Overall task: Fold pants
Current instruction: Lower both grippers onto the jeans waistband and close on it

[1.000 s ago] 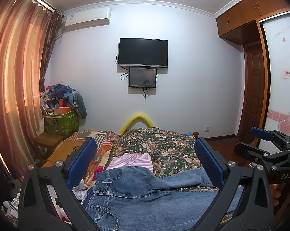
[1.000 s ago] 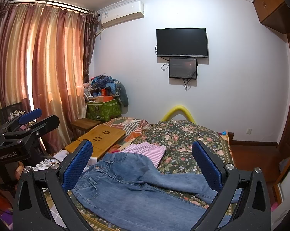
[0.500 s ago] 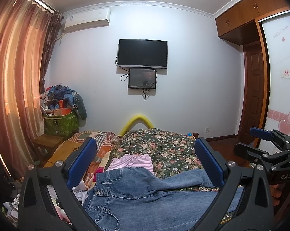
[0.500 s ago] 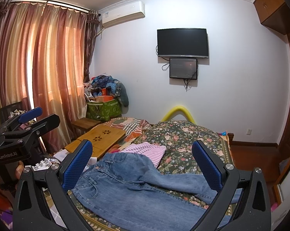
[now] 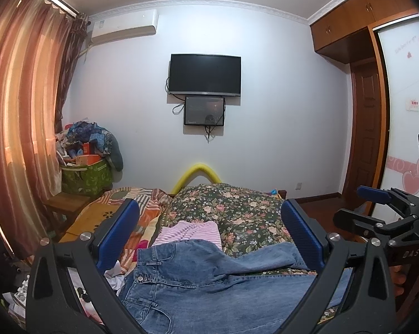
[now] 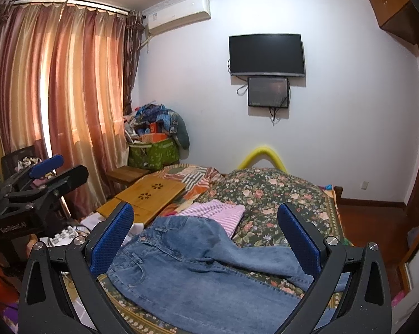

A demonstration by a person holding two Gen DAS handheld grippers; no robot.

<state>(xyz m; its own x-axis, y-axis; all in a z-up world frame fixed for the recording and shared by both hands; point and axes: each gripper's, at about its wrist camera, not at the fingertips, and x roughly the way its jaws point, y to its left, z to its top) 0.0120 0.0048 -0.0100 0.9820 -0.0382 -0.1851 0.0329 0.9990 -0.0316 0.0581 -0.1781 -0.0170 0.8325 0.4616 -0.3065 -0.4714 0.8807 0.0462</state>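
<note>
Blue jeans point(image 5: 209, 284) lie spread on the flowered bed cover point(image 5: 237, 211), waistband to the left, legs running right; they also show in the right wrist view point(image 6: 198, 261). My left gripper point(image 5: 209, 231) is open and empty, held above the jeans. My right gripper point(image 6: 205, 236) is open and empty, also above the jeans. The right gripper shows at the right edge of the left wrist view point(image 5: 382, 217); the left gripper shows at the left edge of the right wrist view point(image 6: 39, 181).
A folded pink striped garment point(image 6: 217, 213) lies just beyond the jeans. A wooden lap table point(image 6: 148, 194) sits on the bed's left side. A green basket of clutter point(image 6: 153, 150) stands by the curtain. A wardrobe and door point(image 5: 368, 128) are at the right.
</note>
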